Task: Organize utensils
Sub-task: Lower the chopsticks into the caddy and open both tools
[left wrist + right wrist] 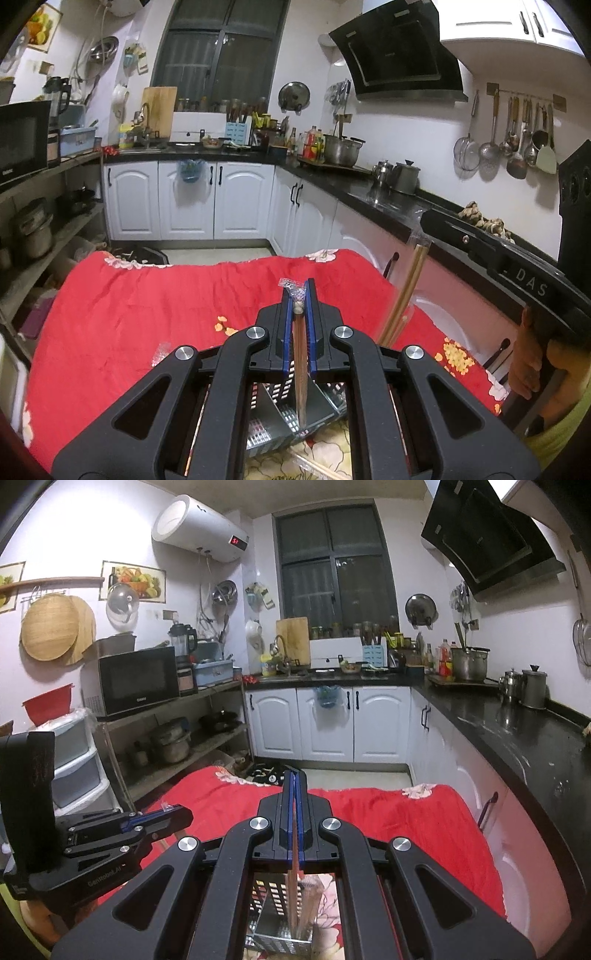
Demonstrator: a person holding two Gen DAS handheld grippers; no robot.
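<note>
Holding one thin wooden utensil each, both grippers are above the perforated metal holder (pixel 291 413), which stands on the red flowered cloth (pixel 147 314) close to the person. The left gripper (pixel 300 291) has its blue jaws pressed narrow on a dark brown stick, probably chopsticks (pixel 300 369), with a bit of crinkled clear wrapper (pixel 293 290) caught at the tips. The lower end of the stick hangs down toward a compartment of the holder; I cannot tell if it already touches the bottom. The right gripper (pixel 294 786) is also closed narrow, on a reddish-brown stick (pixel 293 893) that points down over the same holder (pixel 280 923).

In the left view a lighter pair of chopsticks (pixel 402 291) shows at the right, under the other tool. More chopsticks in clear wrapping (pixel 321 467) lie on the cloth near the bottom edge, and a small piece of wrapper (pixel 160 352) lies at the left. So my judgement is that the task is somewhere in the middle: two pieces are about to go in, and at least the wrapped ones are left.

Around is a home kitchen: white cabinets (pixel 325 720), a black countertop (pixel 517 731), a microwave (pixel 136 679) on a shelf, ladles (pixel 517 144) hanging on the wall.
</note>
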